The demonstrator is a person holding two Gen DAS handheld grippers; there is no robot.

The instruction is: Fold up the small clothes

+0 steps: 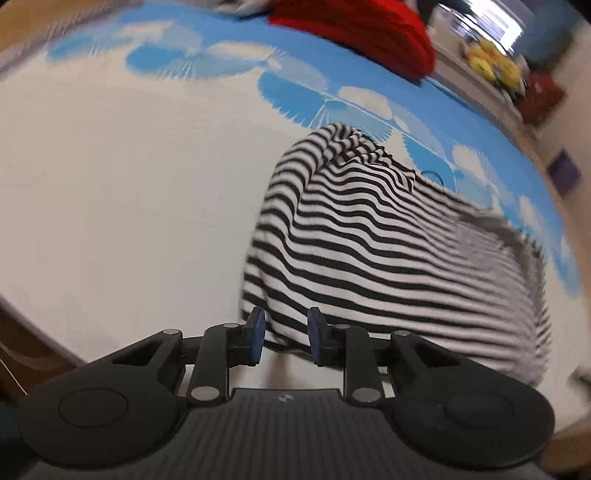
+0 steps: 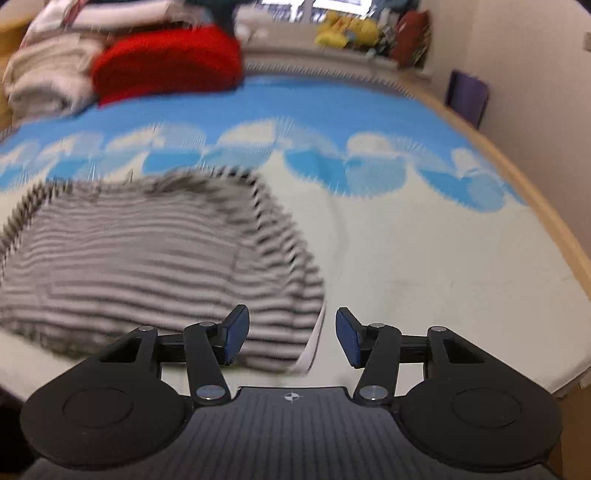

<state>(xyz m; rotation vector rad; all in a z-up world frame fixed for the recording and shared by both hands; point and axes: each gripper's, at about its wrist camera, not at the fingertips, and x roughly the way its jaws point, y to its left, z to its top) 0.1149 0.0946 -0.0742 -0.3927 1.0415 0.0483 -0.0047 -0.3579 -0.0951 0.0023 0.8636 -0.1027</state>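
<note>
A black-and-white striped garment (image 1: 369, 240) lies rumpled on a bed with a white and blue patterned sheet (image 1: 129, 166). My left gripper (image 1: 283, 334) is open, its blue pads just at the garment's near left edge, nothing between them. In the right wrist view the same garment (image 2: 147, 258) lies blurred to the left. My right gripper (image 2: 291, 338) is open and empty over the garment's near right corner, where a white underside edge (image 2: 314, 343) shows.
A red folded cloth (image 2: 166, 62) and beige folded blankets (image 2: 48, 74) lie at the far side of the bed. Yellow plush toys (image 2: 347, 29) sit on a ledge beyond. A wooden bed edge (image 2: 535, 192) and a wall run along the right.
</note>
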